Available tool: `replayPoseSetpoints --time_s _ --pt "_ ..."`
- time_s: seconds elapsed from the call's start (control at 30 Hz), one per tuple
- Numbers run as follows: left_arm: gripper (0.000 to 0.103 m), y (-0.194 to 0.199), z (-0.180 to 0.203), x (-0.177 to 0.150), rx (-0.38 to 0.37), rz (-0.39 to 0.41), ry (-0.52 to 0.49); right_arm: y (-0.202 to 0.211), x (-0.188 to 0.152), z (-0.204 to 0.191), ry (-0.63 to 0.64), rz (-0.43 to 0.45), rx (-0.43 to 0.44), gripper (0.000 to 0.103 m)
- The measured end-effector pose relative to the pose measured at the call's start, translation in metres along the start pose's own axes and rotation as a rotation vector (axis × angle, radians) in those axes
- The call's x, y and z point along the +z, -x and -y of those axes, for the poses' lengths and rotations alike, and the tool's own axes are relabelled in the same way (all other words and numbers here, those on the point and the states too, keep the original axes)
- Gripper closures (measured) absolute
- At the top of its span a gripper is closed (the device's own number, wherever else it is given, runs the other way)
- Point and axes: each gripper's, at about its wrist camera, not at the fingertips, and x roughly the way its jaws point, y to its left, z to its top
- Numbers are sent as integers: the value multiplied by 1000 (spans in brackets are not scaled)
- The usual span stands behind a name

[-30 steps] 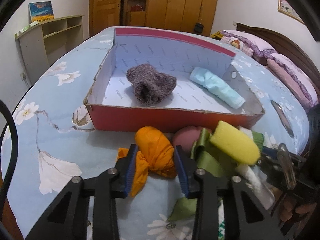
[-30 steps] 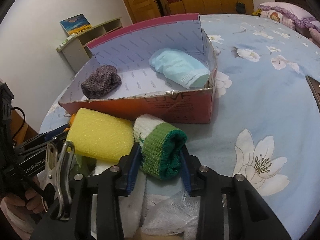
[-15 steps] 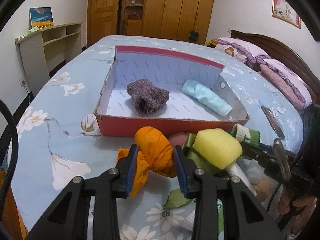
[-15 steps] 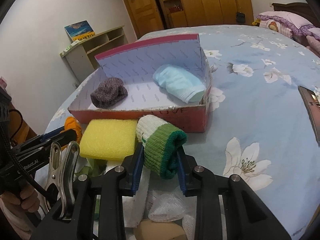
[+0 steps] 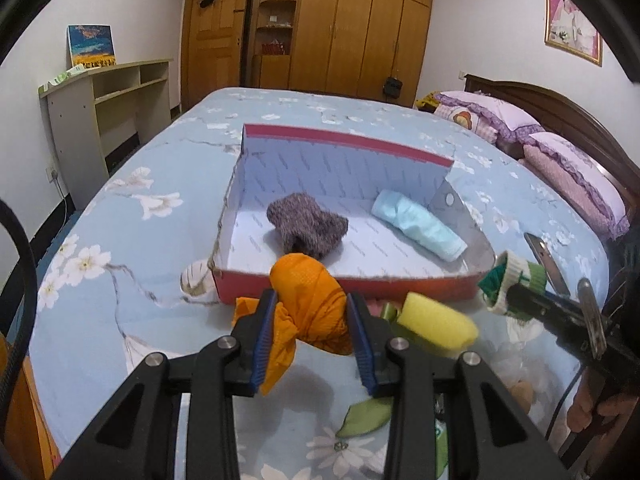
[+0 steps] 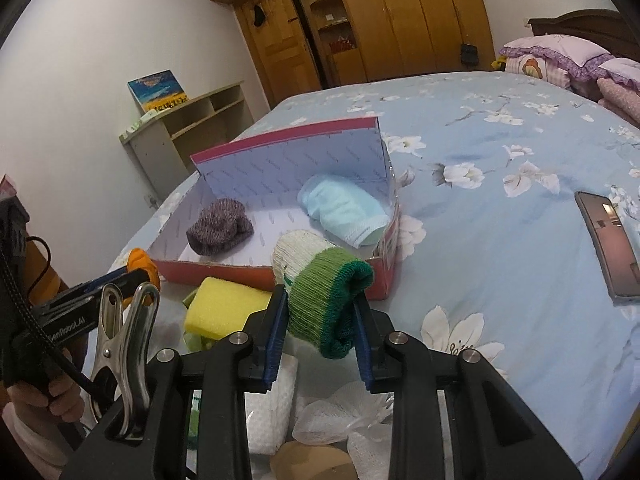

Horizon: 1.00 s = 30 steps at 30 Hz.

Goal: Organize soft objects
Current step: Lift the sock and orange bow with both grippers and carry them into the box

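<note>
Two soft bundles held above the bed, short of the box

The left tongs (image 5: 312,336) are clamped on the orange cloth (image 5: 310,300), the right tongs (image 6: 320,328) on the green-white sock (image 6: 320,284); each is best carried clear over the red box (image 5: 340,282) wall before release beside the grey sock (image 5: 306,226).

The right gripper (image 6: 320,338) clamps a green-and-white sock (image 6: 320,288) near the red box (image 6: 276,272); a yellow sponge (image 6: 224,306), perhaps foam, lies left.
</note>
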Motion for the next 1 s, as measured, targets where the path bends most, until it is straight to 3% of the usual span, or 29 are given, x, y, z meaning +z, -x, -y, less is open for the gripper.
replayPoseSetpoints --time_s 0.37,0.5,0.73,1.0 --pt "66 -14 0 28 10 29 -18 1 21 -6 36 16 19 72" --pt "66 -23 4 39 -14 14 -19 -7 33 -11 38 -8 61 72" --pt "66 -42 18 48 -81 -25 -31 -23 44 -18 63 -15 47 72" --pt "66 -75 32 54 -65 -80 -67 -39 44 -16 61 -31 27 72"
